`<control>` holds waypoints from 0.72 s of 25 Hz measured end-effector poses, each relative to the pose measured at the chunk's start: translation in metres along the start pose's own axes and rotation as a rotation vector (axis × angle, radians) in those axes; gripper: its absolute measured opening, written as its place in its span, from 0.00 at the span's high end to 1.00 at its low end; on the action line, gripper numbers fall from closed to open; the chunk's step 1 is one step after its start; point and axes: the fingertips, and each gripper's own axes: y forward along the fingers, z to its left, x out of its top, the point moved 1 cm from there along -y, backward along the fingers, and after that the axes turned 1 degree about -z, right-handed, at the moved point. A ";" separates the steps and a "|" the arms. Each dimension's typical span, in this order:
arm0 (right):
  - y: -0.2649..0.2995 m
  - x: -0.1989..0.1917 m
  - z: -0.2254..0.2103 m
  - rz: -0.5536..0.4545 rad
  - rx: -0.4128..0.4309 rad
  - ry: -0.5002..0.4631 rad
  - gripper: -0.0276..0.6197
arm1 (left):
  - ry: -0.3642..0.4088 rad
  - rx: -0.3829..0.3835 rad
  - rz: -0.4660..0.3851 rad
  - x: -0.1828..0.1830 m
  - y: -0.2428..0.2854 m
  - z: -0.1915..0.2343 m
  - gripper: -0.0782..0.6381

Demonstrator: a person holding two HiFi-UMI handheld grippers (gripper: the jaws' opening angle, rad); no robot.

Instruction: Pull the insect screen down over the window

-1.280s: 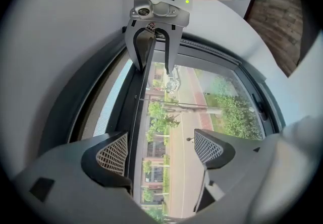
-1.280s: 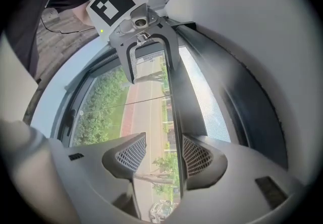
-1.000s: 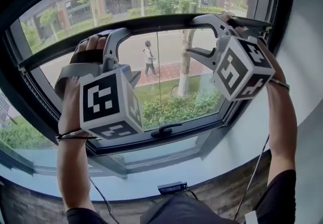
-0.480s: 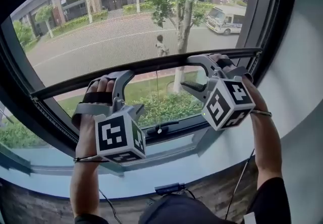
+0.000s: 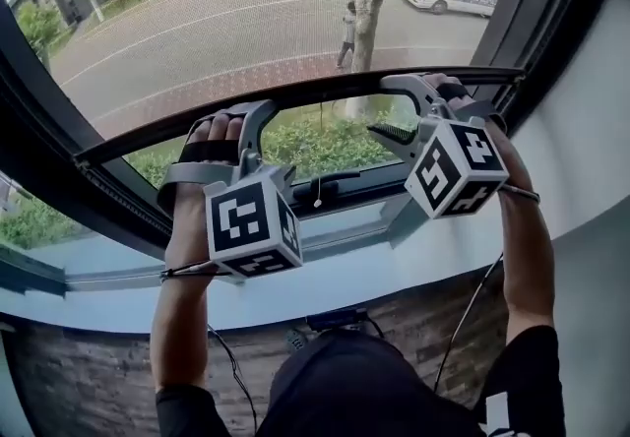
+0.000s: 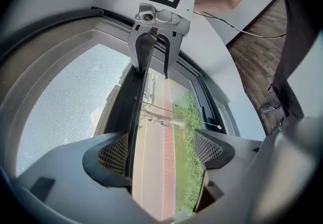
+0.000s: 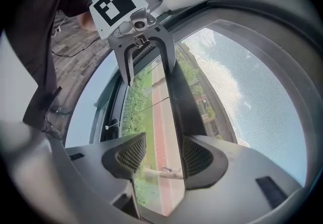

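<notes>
- The window [image 5: 44,164] is looking out on a street, and the insect screen [image 5: 197,31] is covering its upper part.
- The screen's dark bottom bar [image 5: 325,93] is crossing the glass low down, near the lower frame but not touching it.
- The left gripper [image 5: 268,138] is standing wide open, with one jaw lying over the bar.
- The right gripper [image 5: 389,108] is also gaping wide and hooking the bar the same way.
- A thin cord [image 6: 219,127] is hanging from the bar between them.
</notes>
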 end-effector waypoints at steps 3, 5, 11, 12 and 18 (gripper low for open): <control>0.009 0.001 0.016 0.007 0.018 0.011 0.61 | 0.006 -0.023 0.021 -0.009 0.005 -0.017 0.30; 0.019 0.003 0.038 0.009 0.047 0.023 0.61 | -0.006 -0.060 0.028 -0.020 0.007 -0.038 0.30; 0.038 -0.004 0.087 0.007 0.073 0.038 0.61 | -0.042 -0.079 0.041 -0.032 0.022 -0.085 0.30; 0.041 -0.008 0.095 0.010 0.083 0.039 0.61 | -0.047 -0.093 0.042 -0.033 0.026 -0.094 0.30; 0.044 -0.017 0.103 0.026 0.174 0.063 0.61 | -0.089 -0.195 0.031 -0.028 0.032 -0.103 0.30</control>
